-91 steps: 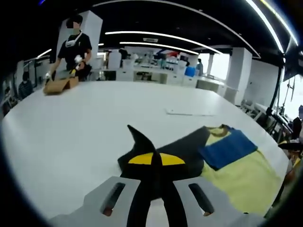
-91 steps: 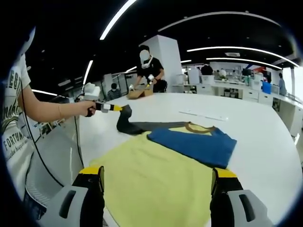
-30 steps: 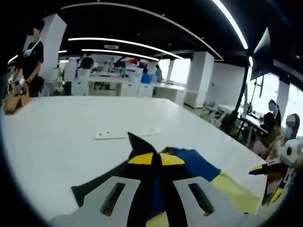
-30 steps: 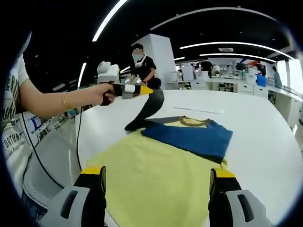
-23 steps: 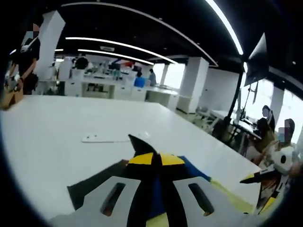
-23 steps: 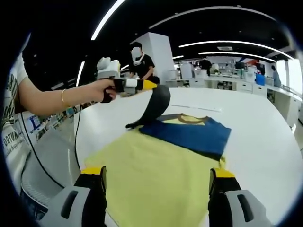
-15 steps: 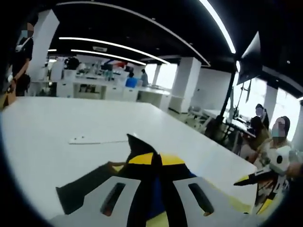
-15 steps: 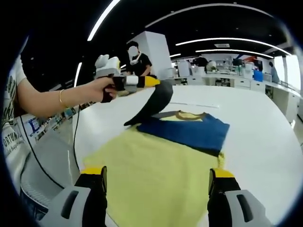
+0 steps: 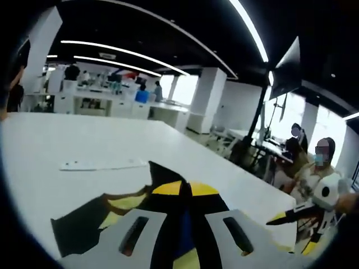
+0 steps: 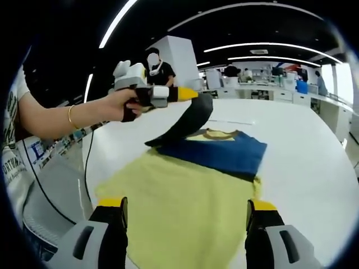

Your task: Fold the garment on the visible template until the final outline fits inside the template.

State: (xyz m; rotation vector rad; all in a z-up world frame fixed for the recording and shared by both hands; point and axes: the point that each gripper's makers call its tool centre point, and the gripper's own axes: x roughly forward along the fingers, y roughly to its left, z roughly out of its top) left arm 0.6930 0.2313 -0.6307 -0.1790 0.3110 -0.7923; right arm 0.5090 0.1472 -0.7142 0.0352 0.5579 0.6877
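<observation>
Left gripper (image 10: 197,94) pinches sleeve (image 10: 185,123) (lifted).

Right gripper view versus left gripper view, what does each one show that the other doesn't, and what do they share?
In the right gripper view: the person's hand on the left gripper, the dark sleeve arching up to it off the shirt, the blue sleeve folded flat across the yellow body, and the right gripper open above the hem.

In the left gripper view: the left gripper's own jaws shut on the dark sleeve up close, and a flat white strip lying on the table.

Both: the garment, the white table, the office behind.
</observation>
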